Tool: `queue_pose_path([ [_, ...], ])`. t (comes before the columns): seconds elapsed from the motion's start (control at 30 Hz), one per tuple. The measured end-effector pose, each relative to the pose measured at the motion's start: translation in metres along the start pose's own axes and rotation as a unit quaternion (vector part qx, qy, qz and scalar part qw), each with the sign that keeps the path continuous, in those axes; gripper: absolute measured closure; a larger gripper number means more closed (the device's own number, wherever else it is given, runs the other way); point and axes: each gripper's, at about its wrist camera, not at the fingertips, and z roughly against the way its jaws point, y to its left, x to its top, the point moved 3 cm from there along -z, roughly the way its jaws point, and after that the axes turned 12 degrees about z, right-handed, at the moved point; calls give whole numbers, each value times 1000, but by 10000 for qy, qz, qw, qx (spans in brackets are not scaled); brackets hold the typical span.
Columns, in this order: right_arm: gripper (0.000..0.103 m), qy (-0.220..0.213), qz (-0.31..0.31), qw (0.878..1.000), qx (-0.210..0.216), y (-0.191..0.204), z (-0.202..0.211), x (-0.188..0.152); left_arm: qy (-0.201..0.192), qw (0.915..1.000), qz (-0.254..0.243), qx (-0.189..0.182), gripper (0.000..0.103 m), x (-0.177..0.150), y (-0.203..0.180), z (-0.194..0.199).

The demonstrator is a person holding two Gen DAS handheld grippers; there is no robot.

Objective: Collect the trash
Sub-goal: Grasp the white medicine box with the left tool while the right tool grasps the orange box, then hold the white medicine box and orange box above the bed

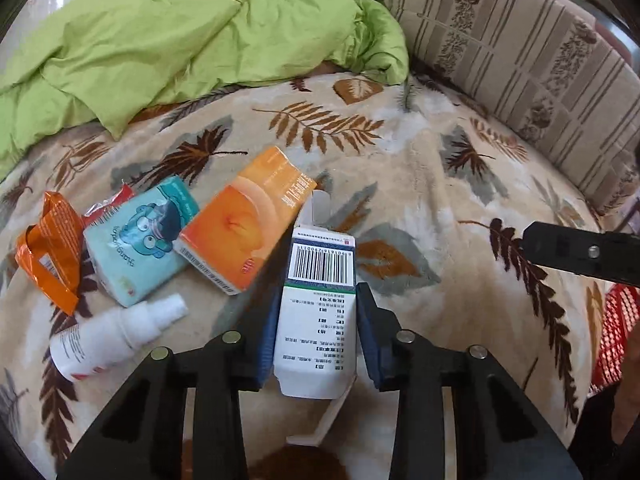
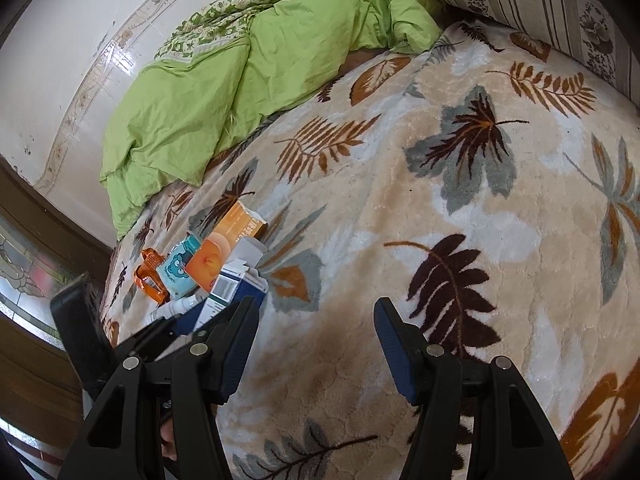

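Note:
My left gripper is shut on a white and blue medicine box with a barcode and open end flaps, held just above the leaf-patterned blanket. To its left lie an orange tissue pack, a light blue tissue pack, a crumpled orange wrapper and a white spray bottle. My right gripper is open and empty over bare blanket; the same pile shows at its left, with the held box.
A green quilt is bunched at the far left of the bed. A striped floral pillow lies along the right. Something red and white sits at the right edge. A white tiled wall borders the bed.

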Motion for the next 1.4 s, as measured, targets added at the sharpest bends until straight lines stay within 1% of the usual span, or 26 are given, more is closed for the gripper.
queue_pose_path([
  [0.07,40,-42,-30,10000,-32,-1,0,2,-108,9997,-127,196,69,-3,-7,4],
  [0.1,40,-68,-59,9999,-46,-1,0,4,-109,9999,-1,88,71,-4,-6,9],
  [0.17,40,-55,-70,10000,-46,0,-2,8,-132,9993,332,-143,71,-5,1,23],
  [0.23,40,-51,-59,10000,-23,5,-5,12,-322,9977,511,-299,71,-4,9,46],
  [0.27,40,-22,-67,10000,6,9,-9,15,-443,9973,518,-276,71,-3,13,57],
  [0.37,39,150,-87,9994,295,30,-29,27,-778,9952,588,-46,71,-1,35,86],
  [0.43,36,227,0,9991,348,47,-46,37,-923,9927,758,166,71,-1,57,97],
  [0.47,33,294,8,9988,400,54,-56,41,-946,9916,855,198,71,-1,66,99],
  [0.57,33,576,-235,9966,546,76,-94,52,-1022,9865,1197,442,71,-1,96,106],
  [0.67,33,745,-506,9951,405,88,-126,59,-1105,9825,1340,668,71,-2,115,113],
  [0.77,33,819,-787,9935,61,90,-149,64,-1105,9805,1489,656,71,-2,128,117],
  [0.83,33,873,-871,9923,65,89,-158,66,-1107,9799,1523,655,71,-2,133,118],
  [0.87,34,925,-891,9917,-17,87,-161,64,-1107,9798,1532,655,71,-1,134,119],
  [0.9,42,935,-912,9914,-61,85,-161,61,-1115,9795,1536,674,71,-1,135,120],
  [0.93,47,919,-906,9916,1,84,-160,59,-1117,9796,1537,656,71,0,135,120],
  [0.97,47,884,-817,9927,97,84,-156,56,-1115,9798,1541,621,71,0,135,120],
  [1.03,48,814,-605,9948,84,84,-145,52,-1129,9802,1510,603,71,0,133,122],
  [1.13,48,613,-195,9976,256,87,-115,41,-1141,9809,1475,559,71,0,130,123],
  [1.2,48,456,266,9982,296,94,-90,32,-1168,9812,1445,530,71,0,125,124],
  [1.3,48,151,1098,9935,277,108,-52,11,-1238,9818,1335,534,71,-2,114,127],
  [1.4,48,-104,1703,9852,156,118,-23,-9,-1272,9826,1229,559,71,-7,102,130],
])
